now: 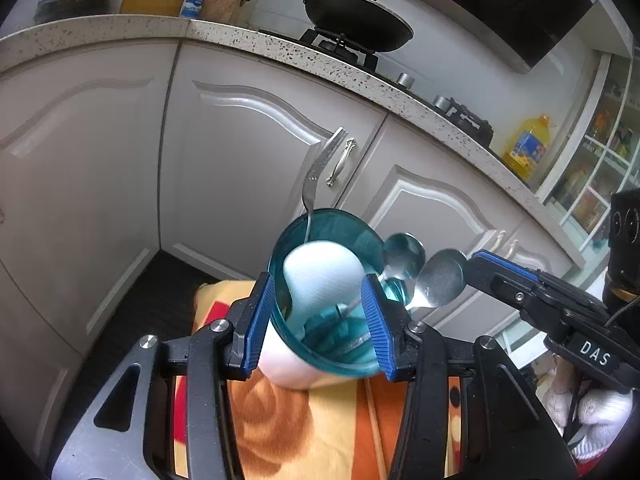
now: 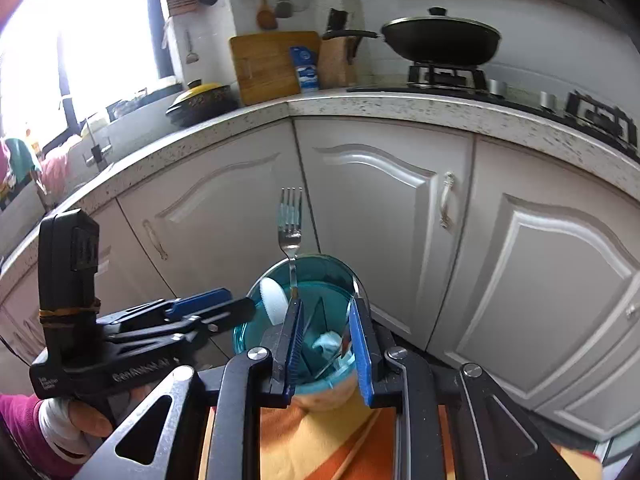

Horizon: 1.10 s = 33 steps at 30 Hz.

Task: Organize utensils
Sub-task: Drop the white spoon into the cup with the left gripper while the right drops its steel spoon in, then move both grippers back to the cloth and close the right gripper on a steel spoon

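Left wrist view: the left gripper [image 1: 320,320] straddles the teal cup [image 1: 332,280] at lower centre; whether its blue pads press the wall cannot be told. Only here does a metal spoon [image 1: 440,280] show right of the cup, at the right gripper's [image 1: 476,258] tip. A fork [image 1: 320,168] rises from the cup, a white spoon [image 1: 320,276] inside.

Right wrist view: the right gripper [image 2: 324,340] stands released, jaws apart over the cup [image 2: 300,280]. Inside: fork [image 2: 291,224], white spoon [image 2: 274,300]. The left gripper [image 2: 224,300] meets the cup's left side.

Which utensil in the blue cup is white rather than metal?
The white spoon, against the cup wall; the fork and other spoons are shiny metal.
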Motion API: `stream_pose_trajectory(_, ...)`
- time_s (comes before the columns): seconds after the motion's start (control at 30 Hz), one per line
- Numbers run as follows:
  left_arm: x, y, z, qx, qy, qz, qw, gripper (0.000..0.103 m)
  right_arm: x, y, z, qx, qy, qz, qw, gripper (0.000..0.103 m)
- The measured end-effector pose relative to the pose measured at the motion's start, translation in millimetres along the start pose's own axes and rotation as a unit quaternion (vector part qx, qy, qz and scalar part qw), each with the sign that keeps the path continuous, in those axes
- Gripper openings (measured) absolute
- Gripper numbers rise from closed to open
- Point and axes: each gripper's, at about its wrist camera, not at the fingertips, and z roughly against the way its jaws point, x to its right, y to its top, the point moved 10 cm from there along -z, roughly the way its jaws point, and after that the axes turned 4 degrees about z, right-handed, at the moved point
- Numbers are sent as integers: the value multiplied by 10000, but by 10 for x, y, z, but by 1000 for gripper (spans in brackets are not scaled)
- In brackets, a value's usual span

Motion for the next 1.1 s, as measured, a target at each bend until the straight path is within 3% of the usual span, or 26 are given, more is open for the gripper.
stream_pose_trajectory(0.5,316,-463,346,-387,169,-438,9981,44,-30,-527,620,-163,-164,-410,9989,30)
stream_pose_trajectory(1.1,825,-930,327,-791,342,-986,9914,44,196,-1182,1061,-444,-706,-834,9930,37)
